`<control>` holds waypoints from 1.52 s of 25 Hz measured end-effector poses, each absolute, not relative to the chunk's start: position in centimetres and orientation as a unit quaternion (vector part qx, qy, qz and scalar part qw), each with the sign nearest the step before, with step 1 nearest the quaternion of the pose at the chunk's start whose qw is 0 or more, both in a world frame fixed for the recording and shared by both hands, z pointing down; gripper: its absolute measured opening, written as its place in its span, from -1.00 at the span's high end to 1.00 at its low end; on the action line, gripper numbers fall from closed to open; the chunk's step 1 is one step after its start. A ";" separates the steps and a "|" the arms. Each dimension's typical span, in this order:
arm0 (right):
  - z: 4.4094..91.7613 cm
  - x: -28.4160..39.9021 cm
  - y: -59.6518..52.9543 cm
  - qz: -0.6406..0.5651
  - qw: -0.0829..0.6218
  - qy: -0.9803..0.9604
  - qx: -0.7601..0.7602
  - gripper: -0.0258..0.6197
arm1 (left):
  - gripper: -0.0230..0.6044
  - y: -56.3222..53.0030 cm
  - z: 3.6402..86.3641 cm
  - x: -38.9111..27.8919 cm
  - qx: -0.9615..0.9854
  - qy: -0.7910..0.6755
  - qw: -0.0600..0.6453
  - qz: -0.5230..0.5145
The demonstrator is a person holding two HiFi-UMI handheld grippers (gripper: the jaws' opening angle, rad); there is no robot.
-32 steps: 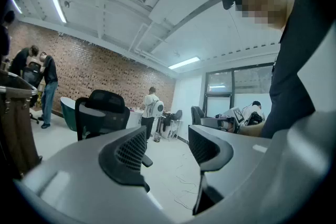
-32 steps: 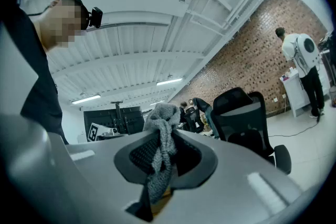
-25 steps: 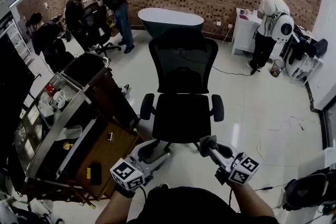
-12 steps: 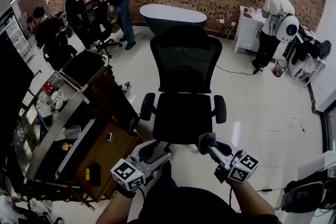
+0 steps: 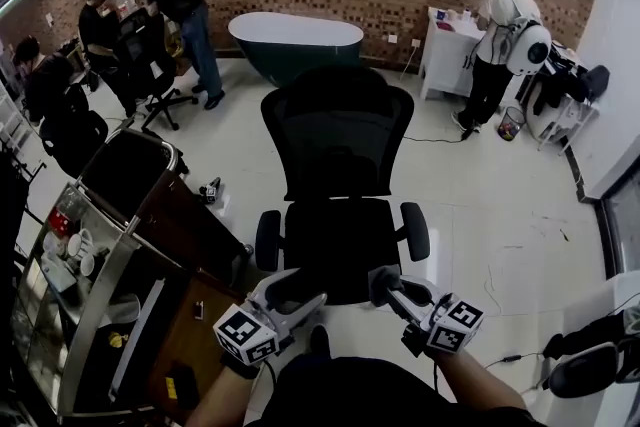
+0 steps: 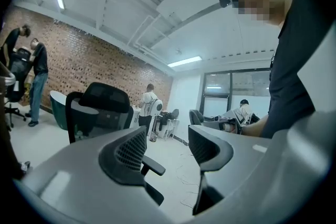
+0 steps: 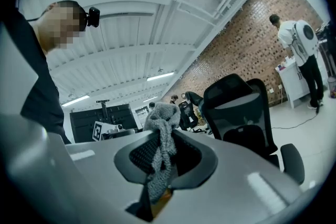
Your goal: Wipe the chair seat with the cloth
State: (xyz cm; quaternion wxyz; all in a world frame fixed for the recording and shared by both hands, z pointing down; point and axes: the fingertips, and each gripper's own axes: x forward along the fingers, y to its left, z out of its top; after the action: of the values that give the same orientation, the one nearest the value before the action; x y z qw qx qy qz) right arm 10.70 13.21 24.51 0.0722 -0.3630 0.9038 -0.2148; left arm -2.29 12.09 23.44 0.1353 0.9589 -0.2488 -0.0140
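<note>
A black mesh-back office chair (image 5: 338,155) stands in front of me, its black seat (image 5: 337,240) just beyond both grippers. My right gripper (image 5: 385,283) is shut on a grey cloth (image 7: 161,149), which bunches up above its jaws and hangs down between them. It hovers at the seat's near right corner. My left gripper (image 5: 290,290) is open and empty, near the seat's front left corner. In the left gripper view the chair (image 6: 100,112) shows at the left, past the spread jaws. In the right gripper view the chair (image 7: 239,115) stands to the right.
A dark service cart (image 5: 110,285) with cups and shelves stands at my left. A dark bathtub (image 5: 294,40) sits by the brick wall behind the chair. People stand at the far left and far right. A black bag (image 5: 592,367) lies at the lower right on the pale floor.
The view has shifted: the chair now sits closer and more central, and the cart has slid toward the left edge. Both grippers hold nearly the same pose in front of the seat.
</note>
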 end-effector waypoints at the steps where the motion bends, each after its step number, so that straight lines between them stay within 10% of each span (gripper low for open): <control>1: 24.8 10.3 12.2 -0.217 0.070 0.902 -0.367 0.76 | 0.06 11.0 23.4 -2.6 0.961 -0.242 0.134 -0.011; 16: 24.9 7.3 1.2 -0.233 0.093 0.882 -0.399 0.76 | 0.04 2.1 24.5 -5.0 0.969 -0.195 0.150 0.021; 38: 46.5 3.2 -13.8 -0.330 -0.081 0.889 -0.308 0.76 | -0.06 -9.5 42.0 -5.6 0.921 -0.283 0.249 0.103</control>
State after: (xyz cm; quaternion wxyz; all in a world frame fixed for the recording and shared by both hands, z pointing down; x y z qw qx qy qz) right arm 3.19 -13.82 46.46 -0.0813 -0.3082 0.8886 -0.3298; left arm -5.56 -9.46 42.01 0.2490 0.9205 -0.2830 0.1027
